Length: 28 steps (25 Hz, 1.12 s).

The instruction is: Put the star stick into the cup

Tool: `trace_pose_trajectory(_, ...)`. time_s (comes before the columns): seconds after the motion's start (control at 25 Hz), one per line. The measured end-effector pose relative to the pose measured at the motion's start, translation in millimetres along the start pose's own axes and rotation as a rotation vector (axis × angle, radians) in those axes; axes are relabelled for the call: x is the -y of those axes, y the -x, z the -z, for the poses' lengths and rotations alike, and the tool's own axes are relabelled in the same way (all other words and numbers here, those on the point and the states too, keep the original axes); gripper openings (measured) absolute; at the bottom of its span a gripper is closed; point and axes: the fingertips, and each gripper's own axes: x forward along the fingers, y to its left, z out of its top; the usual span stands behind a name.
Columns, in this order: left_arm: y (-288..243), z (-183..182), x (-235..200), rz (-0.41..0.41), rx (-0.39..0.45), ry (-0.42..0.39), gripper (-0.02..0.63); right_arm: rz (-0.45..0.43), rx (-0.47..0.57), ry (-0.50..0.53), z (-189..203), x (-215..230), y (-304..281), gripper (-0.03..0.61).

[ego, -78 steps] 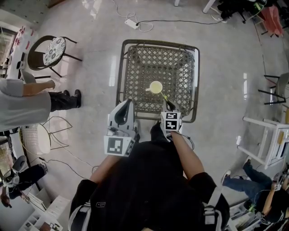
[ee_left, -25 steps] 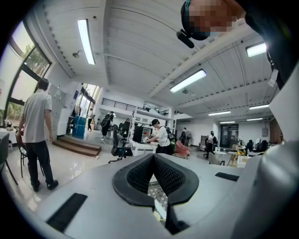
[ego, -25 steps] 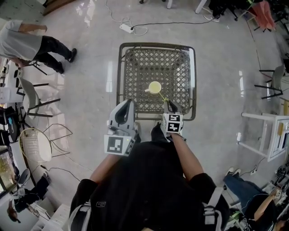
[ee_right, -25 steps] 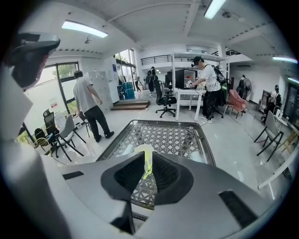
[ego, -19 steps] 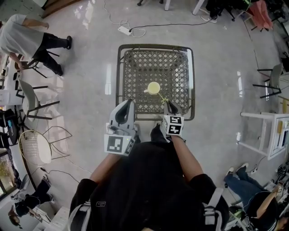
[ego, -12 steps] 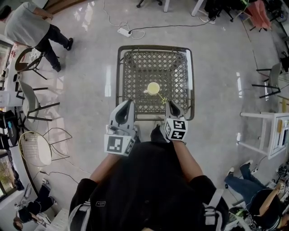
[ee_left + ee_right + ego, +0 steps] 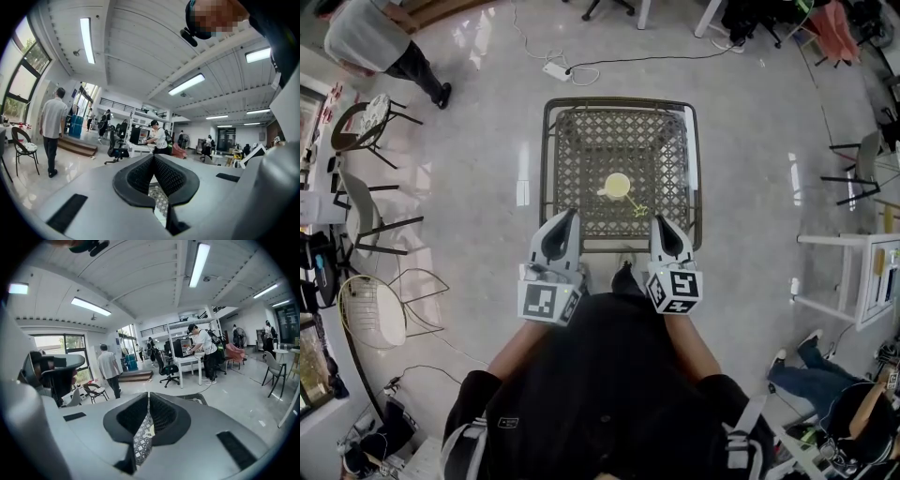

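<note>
A pale yellow cup (image 7: 618,186) stands near the middle of a dark lattice table (image 7: 581,141). The yellow-green star stick (image 7: 636,208) leans out of the cup toward me, its star end hanging over the lattice to the cup's lower right. My right gripper (image 7: 657,221) is shut and empty at the table's near edge, a little short of the star. My left gripper (image 7: 570,214) is also shut and empty at the near edge, left of the cup. In the left gripper view the jaws (image 7: 153,156) meet at the tips, and so do those in the right gripper view (image 7: 148,394).
A white power strip (image 7: 555,67) with its cable lies on the floor beyond the table. Chairs (image 7: 366,127) stand at the left, and a person (image 7: 380,42) walks at the top left. A white shelf (image 7: 853,281) is at the right. Another person sits at the lower right.
My right gripper has let go of the star stick and drawn back toward me and to the right. The stick now rests in the cup. The left gripper has stayed put.
</note>
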Motion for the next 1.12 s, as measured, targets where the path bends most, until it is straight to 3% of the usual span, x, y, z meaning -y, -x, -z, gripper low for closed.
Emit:
trace_pose_trajectory(0.2, 0.2, -0.9, -2.4, -0.001, -0.001, 0.001, 0.015, -0.003, 0.049, -0.007, -14.6, -8.0, 15.5, 0.011)
trace_pose_trajectory(1.12, 2.5, -3.9, 3.0, 0.010, 0.014, -0.018, 0.015, 0.010, 0.091, -0.005, -24.0, -6.2, 27.4, 0.011)
